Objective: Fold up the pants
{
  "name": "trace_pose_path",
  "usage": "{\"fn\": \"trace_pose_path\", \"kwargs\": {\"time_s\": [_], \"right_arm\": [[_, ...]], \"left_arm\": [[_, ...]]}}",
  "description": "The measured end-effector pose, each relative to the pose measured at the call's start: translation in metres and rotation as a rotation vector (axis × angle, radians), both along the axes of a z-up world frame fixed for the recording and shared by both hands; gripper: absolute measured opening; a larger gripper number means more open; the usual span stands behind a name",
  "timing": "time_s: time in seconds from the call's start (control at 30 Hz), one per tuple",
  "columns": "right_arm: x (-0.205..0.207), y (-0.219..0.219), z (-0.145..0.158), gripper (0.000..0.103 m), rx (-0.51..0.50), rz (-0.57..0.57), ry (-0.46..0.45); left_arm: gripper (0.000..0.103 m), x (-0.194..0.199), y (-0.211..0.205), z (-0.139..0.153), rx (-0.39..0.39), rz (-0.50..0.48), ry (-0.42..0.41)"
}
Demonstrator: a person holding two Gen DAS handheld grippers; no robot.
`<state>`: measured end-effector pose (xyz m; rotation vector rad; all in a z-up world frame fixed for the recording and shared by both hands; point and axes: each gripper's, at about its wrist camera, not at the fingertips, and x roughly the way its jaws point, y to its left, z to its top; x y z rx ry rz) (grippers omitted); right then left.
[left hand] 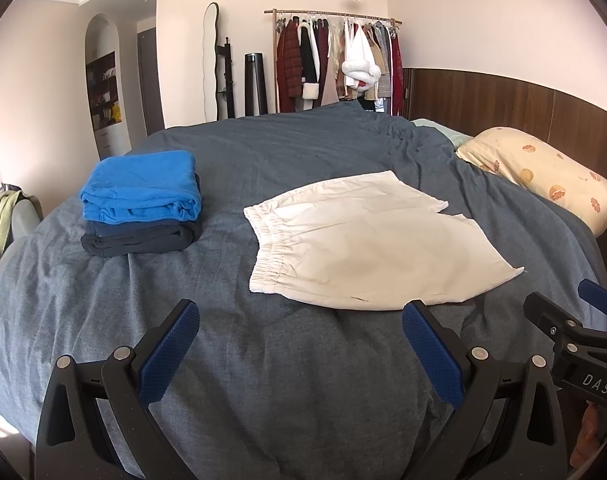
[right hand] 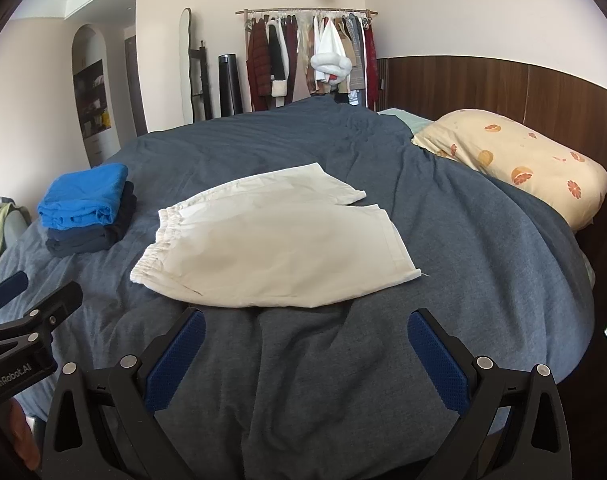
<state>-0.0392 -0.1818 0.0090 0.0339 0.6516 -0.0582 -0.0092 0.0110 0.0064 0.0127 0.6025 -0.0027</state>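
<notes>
Cream shorts [left hand: 367,244] lie flat on the grey-blue duvet [left hand: 263,380], elastic waistband to the left, two legs pointing right. They also show in the right wrist view [right hand: 271,248]. My left gripper [left hand: 299,320] is open and empty, hovering just short of the shorts' near edge. My right gripper [right hand: 307,328] is open and empty, also just short of the near edge. The right gripper's body shows at the right edge of the left wrist view [left hand: 575,332], and the left gripper's body at the left edge of the right wrist view [right hand: 27,332].
A stack of folded clothes, blue on top of dark ones [left hand: 143,204], sits left of the shorts. A yellow pillow with orange prints [left hand: 543,176] lies at the right by the wooden headboard. A clothes rack [left hand: 335,60] stands beyond the bed.
</notes>
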Motion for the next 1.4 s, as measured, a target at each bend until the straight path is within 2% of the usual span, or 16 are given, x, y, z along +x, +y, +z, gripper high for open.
{"fn": "trace_pose_path", "kwargs": {"time_s": [0.53,1.0,1.13,1.27,1.4], "right_arm": [[0.0,0.001,-0.001,0.102,-0.005,0.0,-0.001],[0.009,0.004,-0.008,0.102,-0.058,-0.004,0.005],[0.014,0.008,-0.014,0.102,-0.103,0.001,0.006],[0.024,0.011,-0.025,0.102,-0.152,0.019,0.022],[0.035,0.014,-0.038,0.102,-0.196,0.032,0.043]], "left_arm": [[0.103,0.001,0.001,0.0,-0.001,-0.003,0.004],[0.103,0.011,0.001,-0.017,0.012,0.001,0.027],[0.103,0.017,0.003,-0.025,0.0,0.0,0.039],[0.103,0.026,0.001,-0.037,0.037,-0.027,0.045],[0.103,0.032,-0.004,-0.047,0.131,-0.066,0.02]]}}
